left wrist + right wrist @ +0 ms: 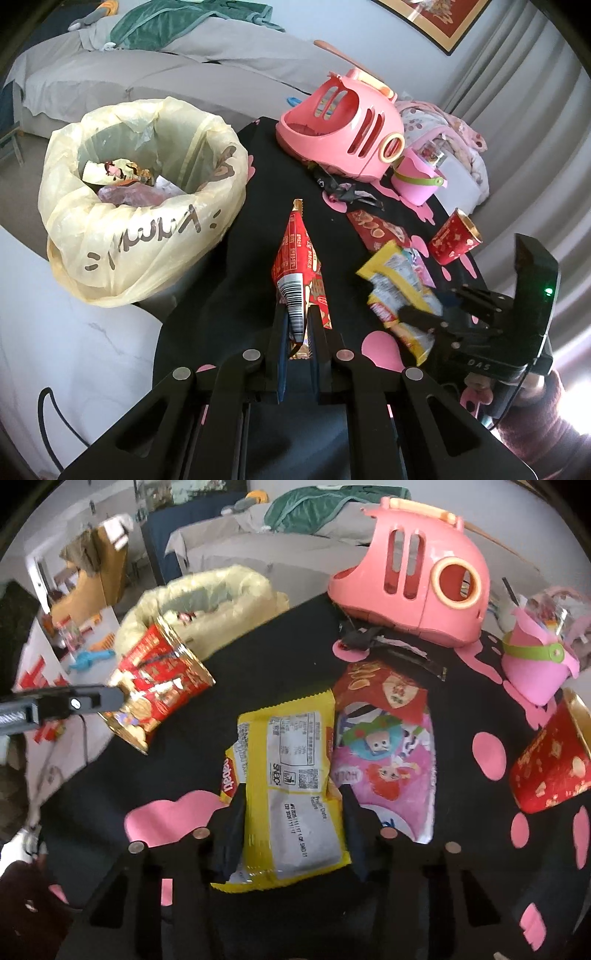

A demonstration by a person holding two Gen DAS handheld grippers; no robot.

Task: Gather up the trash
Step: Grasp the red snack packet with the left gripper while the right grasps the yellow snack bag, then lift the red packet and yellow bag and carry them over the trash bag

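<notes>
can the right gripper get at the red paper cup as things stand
Probably not yet: the right gripper has its fingers around the yellow wrapper. The red paper cup lies uncovered on the black table to its right.

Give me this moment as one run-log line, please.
left gripper: shut on red wrapper | right gripper: around yellow wrapper | bin: not reached

- You have a black table (280, 664) with pink blotches carrying everything.
- Far side: the pink toy helicopter (413, 572), a black crumpled scrap (360, 637) just before it.
- Right: your pink bucket (535, 664) and red paper cup (550, 764).
- Middle: a red snack packet (380, 690), a cartoon pouch (388, 771) and a yellow wrapper (291, 771), overlapping.
</notes>
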